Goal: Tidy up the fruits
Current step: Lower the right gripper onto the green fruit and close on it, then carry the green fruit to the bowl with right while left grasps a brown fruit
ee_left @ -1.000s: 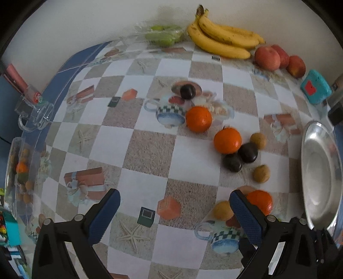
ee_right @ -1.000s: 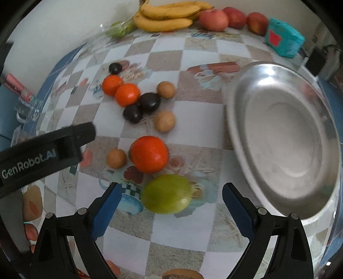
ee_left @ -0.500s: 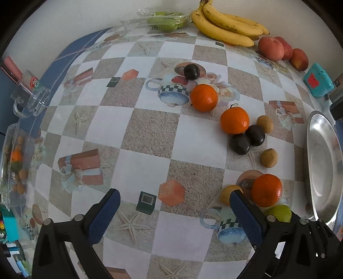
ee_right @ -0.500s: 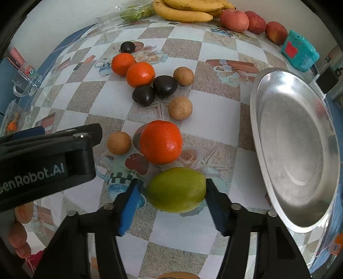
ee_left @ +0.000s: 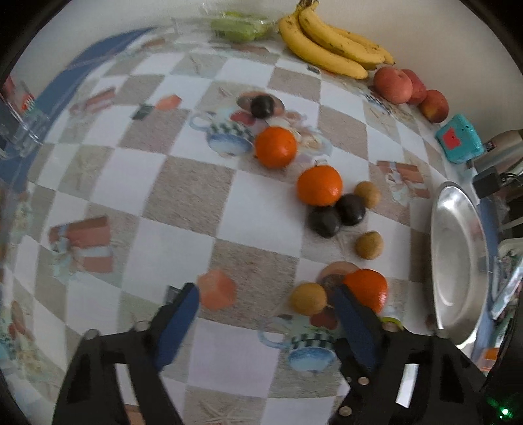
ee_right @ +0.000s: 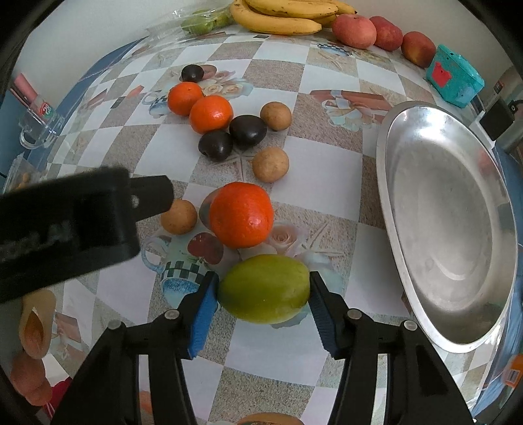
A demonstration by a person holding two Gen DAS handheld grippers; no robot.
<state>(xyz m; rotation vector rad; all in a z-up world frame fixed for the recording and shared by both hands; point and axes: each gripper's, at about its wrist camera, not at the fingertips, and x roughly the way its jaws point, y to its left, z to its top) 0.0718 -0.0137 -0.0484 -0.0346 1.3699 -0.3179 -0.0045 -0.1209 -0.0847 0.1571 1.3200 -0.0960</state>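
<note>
My right gripper (ee_right: 263,287) is shut on a green mango (ee_right: 264,287), both blue pads pressed to its sides just above the tablecloth. A large orange (ee_right: 241,214) lies just beyond it, with small brown fruits (ee_right: 270,164), two dark plums (ee_right: 247,130) and two more oranges (ee_right: 211,110) further back. The silver tray (ee_right: 405,137) lies to the right, with nothing in it. My left gripper (ee_left: 264,307) is open and empty, hovering over the table left of the near orange (ee_left: 367,287) and a brown fruit (ee_left: 308,298).
Bananas (ee_right: 281,14), red apples (ee_right: 354,31) and a bag of green fruit (ee_right: 204,21) line the back wall. A teal box (ee_right: 454,75) sits by the tray's far end. A clear holder (ee_left: 23,134) stands at the left table edge.
My right gripper moved in and closed on the green mango. My left gripper narrowed somewhat and shifted, its view now blurred with motion.
</note>
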